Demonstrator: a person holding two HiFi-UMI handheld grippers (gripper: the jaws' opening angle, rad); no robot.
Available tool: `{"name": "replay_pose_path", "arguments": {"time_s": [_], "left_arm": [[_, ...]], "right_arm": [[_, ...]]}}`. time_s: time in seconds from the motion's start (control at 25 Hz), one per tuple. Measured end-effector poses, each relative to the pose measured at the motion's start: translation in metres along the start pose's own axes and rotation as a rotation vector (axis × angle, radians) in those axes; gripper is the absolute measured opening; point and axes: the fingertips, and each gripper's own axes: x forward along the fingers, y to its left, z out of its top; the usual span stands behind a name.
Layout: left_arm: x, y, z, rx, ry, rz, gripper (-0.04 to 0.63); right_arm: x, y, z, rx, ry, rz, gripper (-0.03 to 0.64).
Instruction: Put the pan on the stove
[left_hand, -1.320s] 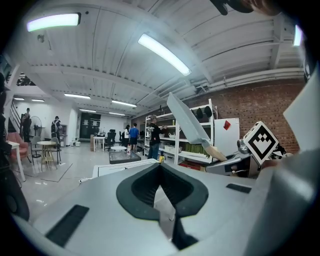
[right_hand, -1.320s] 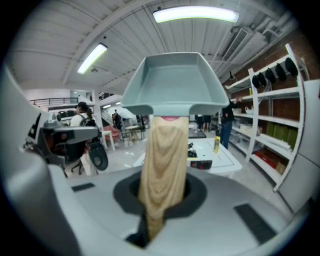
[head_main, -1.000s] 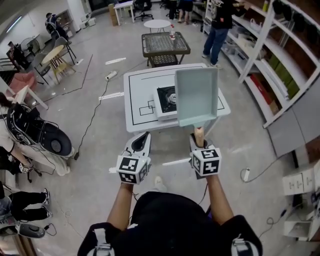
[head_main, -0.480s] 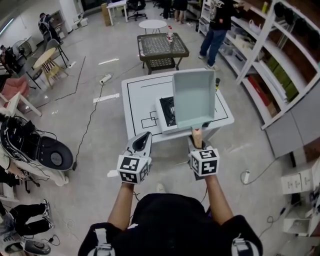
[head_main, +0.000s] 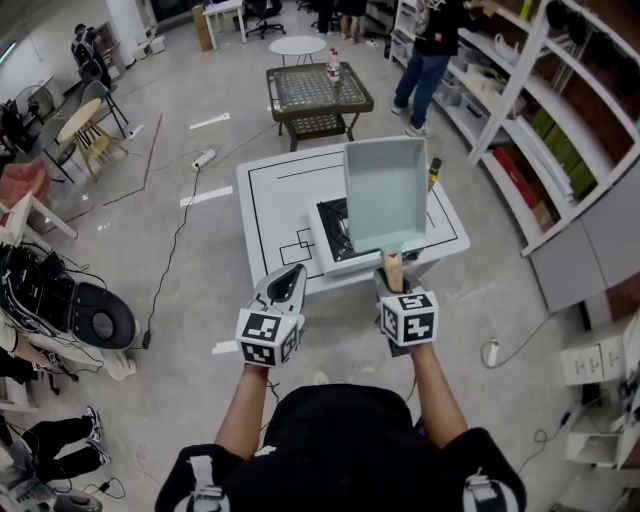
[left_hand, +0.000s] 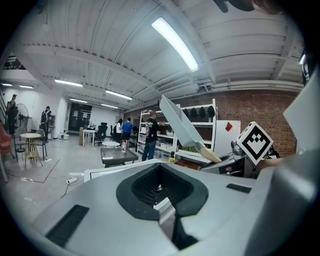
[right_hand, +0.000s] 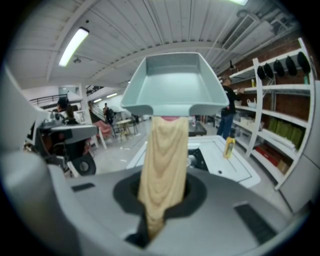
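You've got the right gripper (head_main: 392, 284) clamped on the wooden handle (right_hand: 164, 160) of the square pan (head_main: 384, 195): stiff, likely front-heavy.

Square pale grey-green pan (head_main: 385, 195) with deep walls and a light wooden handle (head_main: 393, 268). Lifted in the air, tilted with far rim higher than handle, inside turned towards the head camera. Handle clamped between the jaws of the right gripper (head_main: 393, 287). Not yet on the stove (head_main: 331, 232): small white-cased tabletop burner with black grate, set on the white, black-lined table (head_main: 275, 195), right part hidden behind the pan in the head view.
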Motion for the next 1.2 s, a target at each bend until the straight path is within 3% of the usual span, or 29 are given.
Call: {"name": "replay_pose_path", "arguments": {"time_s": [0.68,1.2], "left_arm": [[0.066,0.011,-0.003,-0.012,0.024,0.121,0.026],[0.076,0.029,-0.013,-0.034,0.058,0.189,0.025]], "right_arm": [[0.073,-0.066,0.001,-0.02,0.122,0.04,0.041],[0.135,-0.081,-0.049,-0.013,0.332,0.061,0.041]]}}
